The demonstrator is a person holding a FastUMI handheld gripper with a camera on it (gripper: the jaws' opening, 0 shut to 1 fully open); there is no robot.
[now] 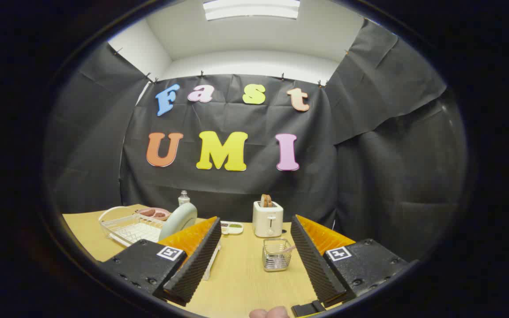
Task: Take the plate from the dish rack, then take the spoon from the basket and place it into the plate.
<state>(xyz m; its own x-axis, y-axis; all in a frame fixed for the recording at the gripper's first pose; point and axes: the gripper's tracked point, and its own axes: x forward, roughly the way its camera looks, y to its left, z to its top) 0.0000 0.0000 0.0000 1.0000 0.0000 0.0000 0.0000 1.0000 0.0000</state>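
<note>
I am holding my claw (254,247) spread apart above the surface (241,274), with the basket (276,255) sitting between its fingers.

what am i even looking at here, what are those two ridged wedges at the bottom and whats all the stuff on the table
The two wedges are the fingers of a hand-held claw; a person carries it, and the camera rides on it, looking forward along the fingers. They stand apart, open, with nothing held.

Ahead lies a wooden table. Between the fingers stands a small wire basket with a spoon in it. Beyond the left finger is a white dish rack with a pale plate standing upright in it. Farther back sit a white toaster with toast in it, a small divided dish, a pink tray and a little bottle.
</note>
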